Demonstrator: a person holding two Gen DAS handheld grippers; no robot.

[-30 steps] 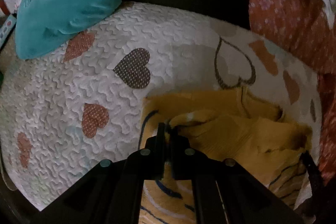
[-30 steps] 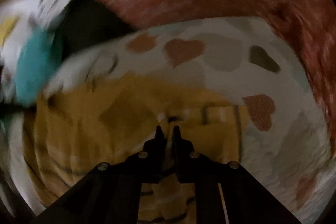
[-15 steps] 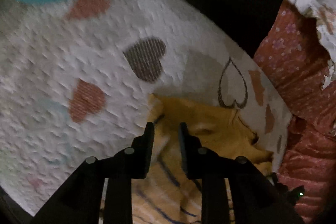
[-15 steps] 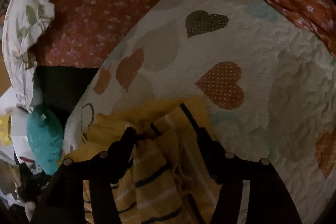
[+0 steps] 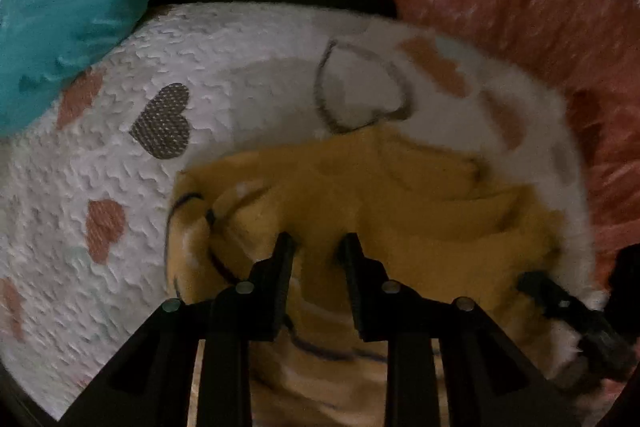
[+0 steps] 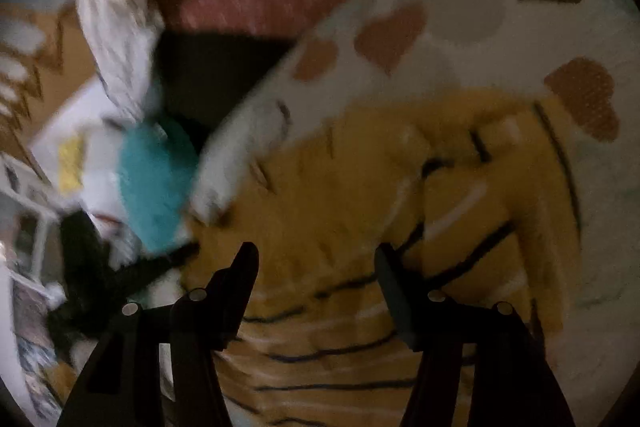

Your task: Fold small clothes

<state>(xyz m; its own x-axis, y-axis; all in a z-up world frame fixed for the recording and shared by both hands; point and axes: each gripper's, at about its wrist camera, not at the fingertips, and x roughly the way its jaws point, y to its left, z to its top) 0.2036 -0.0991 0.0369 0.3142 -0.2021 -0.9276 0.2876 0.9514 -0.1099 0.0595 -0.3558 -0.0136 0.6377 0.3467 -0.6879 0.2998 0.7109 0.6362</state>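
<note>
On the left we see a teal cushion [image 5: 68,15] resting at the edge of a white quilt [image 5: 240,75] printed with hearts. Our left gripper [image 5: 316,247] hovers over a crumpled yellow striped garment [image 5: 400,195] lying on the quilt; its fingers have just been opening and stand slightly apart, gripping nothing. To the right, our right gripper [image 6: 316,263] hangs over the same garment, its fingers wide apart after just closing a little, cloth below them, not pinched. A red floral blanket [image 5: 520,7] lies beyond.
</note>
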